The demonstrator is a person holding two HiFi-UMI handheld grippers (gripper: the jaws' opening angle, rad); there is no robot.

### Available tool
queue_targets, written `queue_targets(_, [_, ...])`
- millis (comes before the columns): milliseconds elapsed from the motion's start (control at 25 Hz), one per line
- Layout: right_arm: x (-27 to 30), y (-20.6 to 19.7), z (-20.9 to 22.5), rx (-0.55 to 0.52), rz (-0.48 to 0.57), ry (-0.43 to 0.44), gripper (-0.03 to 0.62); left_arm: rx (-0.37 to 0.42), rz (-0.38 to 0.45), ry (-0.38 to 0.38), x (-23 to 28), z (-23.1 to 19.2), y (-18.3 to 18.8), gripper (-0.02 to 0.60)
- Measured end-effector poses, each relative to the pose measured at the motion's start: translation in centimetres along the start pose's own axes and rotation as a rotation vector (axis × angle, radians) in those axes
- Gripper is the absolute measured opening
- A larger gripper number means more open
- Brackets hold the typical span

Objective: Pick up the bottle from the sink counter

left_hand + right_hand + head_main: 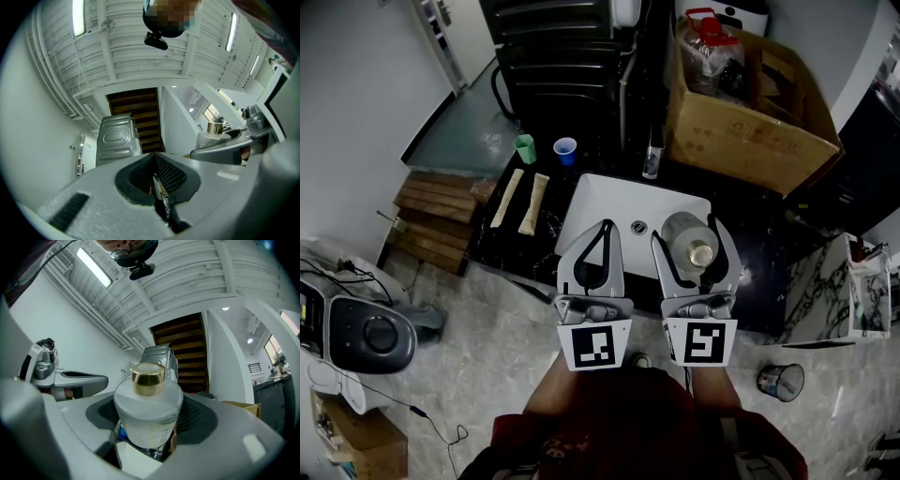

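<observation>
A frosted white bottle (682,232) with a gold cap sits between the jaws of my right gripper (689,234), lifted above the white sink (598,199). In the right gripper view the bottle (147,413) fills the gap, and the right gripper (150,406) presses on its sides with both pads. My left gripper (605,228) hangs beside it on the left, jaws together and empty. The left gripper view shows the left gripper (157,187) with its jaws meeting, and the bottle (213,136) off to the right.
On the black counter (741,234) stand a blue cup (565,150), a green cup (525,148) and two long packets (520,200). A faucet (652,164) rises behind the sink. An open cardboard box (750,108) sits back right. A mesh bin (781,380) stands on the floor.
</observation>
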State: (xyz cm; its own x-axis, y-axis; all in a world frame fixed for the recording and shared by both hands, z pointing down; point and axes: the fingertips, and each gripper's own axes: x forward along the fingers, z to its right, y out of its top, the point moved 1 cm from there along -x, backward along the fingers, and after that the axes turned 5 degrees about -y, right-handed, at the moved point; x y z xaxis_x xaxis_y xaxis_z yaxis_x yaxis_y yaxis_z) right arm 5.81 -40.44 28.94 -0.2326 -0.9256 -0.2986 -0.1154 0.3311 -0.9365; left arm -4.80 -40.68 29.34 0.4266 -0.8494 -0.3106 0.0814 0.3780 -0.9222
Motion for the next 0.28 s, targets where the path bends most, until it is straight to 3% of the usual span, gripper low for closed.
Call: queue_targets(280, [0.05, 0.00, 0.10, 0.007, 0.001, 0.001, 0.336, -0.006, -0.007, 0.000, -0.01, 0.19, -0.06, 0.003])
